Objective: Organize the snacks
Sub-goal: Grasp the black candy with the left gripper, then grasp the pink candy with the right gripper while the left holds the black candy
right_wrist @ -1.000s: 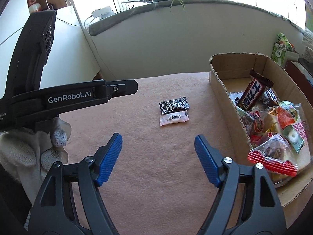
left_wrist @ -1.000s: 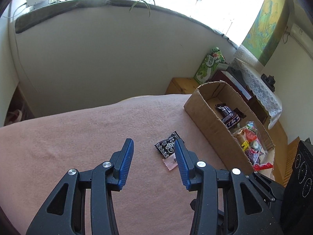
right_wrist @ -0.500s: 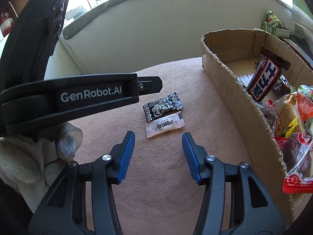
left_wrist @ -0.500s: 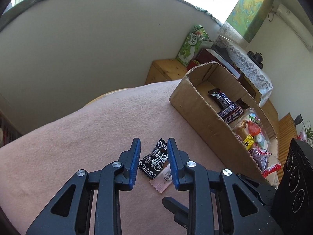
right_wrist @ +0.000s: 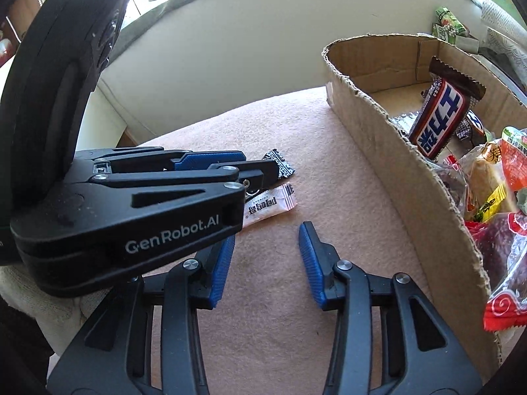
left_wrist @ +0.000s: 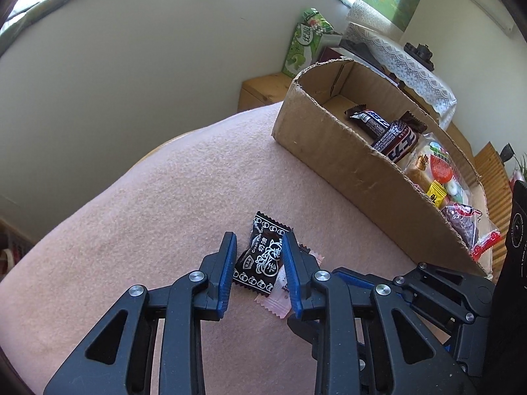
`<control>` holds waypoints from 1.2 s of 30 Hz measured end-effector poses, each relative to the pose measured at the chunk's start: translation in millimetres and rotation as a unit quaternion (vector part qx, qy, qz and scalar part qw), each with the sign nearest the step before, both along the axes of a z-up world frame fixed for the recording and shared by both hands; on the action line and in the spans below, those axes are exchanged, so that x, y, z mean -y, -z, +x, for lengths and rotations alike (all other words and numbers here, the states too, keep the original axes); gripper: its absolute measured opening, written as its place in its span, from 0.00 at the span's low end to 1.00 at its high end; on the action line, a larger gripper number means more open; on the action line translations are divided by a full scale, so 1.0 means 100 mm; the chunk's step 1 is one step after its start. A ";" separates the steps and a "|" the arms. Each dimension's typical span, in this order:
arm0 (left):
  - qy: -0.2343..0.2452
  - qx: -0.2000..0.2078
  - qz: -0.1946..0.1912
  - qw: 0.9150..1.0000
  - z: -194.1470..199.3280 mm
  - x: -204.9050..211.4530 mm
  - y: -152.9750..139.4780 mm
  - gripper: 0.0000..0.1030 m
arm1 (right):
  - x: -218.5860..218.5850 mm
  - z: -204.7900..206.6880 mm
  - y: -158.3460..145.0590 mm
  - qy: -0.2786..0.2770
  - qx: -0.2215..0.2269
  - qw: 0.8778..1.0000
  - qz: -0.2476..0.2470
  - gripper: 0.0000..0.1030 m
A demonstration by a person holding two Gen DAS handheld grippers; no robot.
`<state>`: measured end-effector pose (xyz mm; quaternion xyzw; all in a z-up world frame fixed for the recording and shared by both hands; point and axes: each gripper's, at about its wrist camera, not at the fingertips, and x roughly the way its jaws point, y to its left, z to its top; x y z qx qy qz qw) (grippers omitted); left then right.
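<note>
Black candy wrapper [left_wrist: 263,256] flat on pink-covered surface [left_wrist: 148,197], long axis along left tool [left_wrist: 260,247], between its narrowed, not-yet-clamped jaws; right tool [right_wrist: 266,240] open, empty, short of white wrapper [right_wrist: 270,204].

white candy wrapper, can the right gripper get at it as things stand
Probably not cleanly: the left gripper lies across the white candy wrapper's near end, straddling the black candy. The right gripper hangs open, short of it.
</note>
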<state>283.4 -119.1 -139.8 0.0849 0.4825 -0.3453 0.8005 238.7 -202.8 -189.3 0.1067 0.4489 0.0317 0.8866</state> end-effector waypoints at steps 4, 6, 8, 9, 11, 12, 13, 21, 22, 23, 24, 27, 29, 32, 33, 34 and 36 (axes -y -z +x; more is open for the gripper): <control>-0.001 0.010 0.004 1.000 -0.02 -0.03 0.01 0.26 | 0.01 0.01 0.01 0.003 -0.001 1.000 0.003 0.40; 0.002 0.010 -0.001 1.000 -0.05 -0.05 0.00 0.26 | -0.02 0.03 0.00 0.003 -0.001 1.000 0.000 0.40; 0.011 0.008 0.001 1.000 -0.07 -0.05 0.02 0.26 | -0.05 0.03 -0.01 0.003 -0.001 1.000 -0.002 0.40; 0.012 0.009 0.001 1.000 -0.08 -0.06 0.02 0.26 | -0.04 0.02 -0.01 0.003 -0.001 1.000 -0.002 0.40; 0.016 0.015 0.006 1.000 -0.09 -0.04 0.02 0.26 | -0.05 0.03 -0.01 0.004 -0.001 1.000 -0.002 0.40; 0.013 0.022 0.014 1.000 -0.08 -0.04 0.03 0.26 | -0.05 0.03 -0.01 0.005 -0.001 1.000 -0.002 0.40; 0.008 0.027 0.019 0.999 -0.08 -0.04 0.04 0.26 | -0.05 0.03 -0.01 0.004 -0.002 1.000 -0.003 0.40; -0.020 0.024 0.005 1.000 0.01 -0.20 0.05 0.23 | -0.13 0.09 -0.01 0.005 -0.004 1.000 -0.011 0.40; -0.024 0.024 0.005 0.999 0.01 -0.24 0.05 0.23 | -0.14 0.10 -0.01 0.005 -0.004 1.000 -0.013 0.40; -0.029 0.023 0.004 0.999 0.01 -0.28 0.05 0.23 | -0.15 0.11 -0.01 0.004 -0.005 1.000 -0.015 0.40; -0.034 0.023 0.003 0.999 0.02 -0.32 0.05 0.23 | -0.17 0.13 -0.02 0.004 -0.005 1.000 -0.017 0.40; -0.047 0.020 -0.005 0.999 0.04 -0.46 0.05 0.23 | -0.20 0.16 -0.02 0.001 -0.004 1.000 -0.021 0.47; -0.056 0.020 -0.006 0.998 0.04 -0.54 0.05 0.23 | -0.24 0.18 -0.01 -0.002 -0.001 1.000 -0.030 0.51; -0.070 0.020 -0.007 0.997 0.05 -0.67 0.05 0.23 | -0.36 0.21 0.01 -0.020 -0.002 0.998 -0.060 0.63; -0.074 0.020 -0.008 0.997 0.05 -0.71 0.05 0.22 | -0.41 0.22 0.01 -0.026 -0.003 0.997 -0.074 0.63; -0.077 0.020 -0.009 0.997 0.05 -0.75 0.05 0.21 | -0.46 0.23 0.02 -0.032 -0.004 0.996 -0.087 0.64; -0.082 0.020 -0.010 0.996 0.04 -0.79 0.05 0.20 | -0.55 0.21 0.04 -0.045 -0.003 0.993 -0.110 0.59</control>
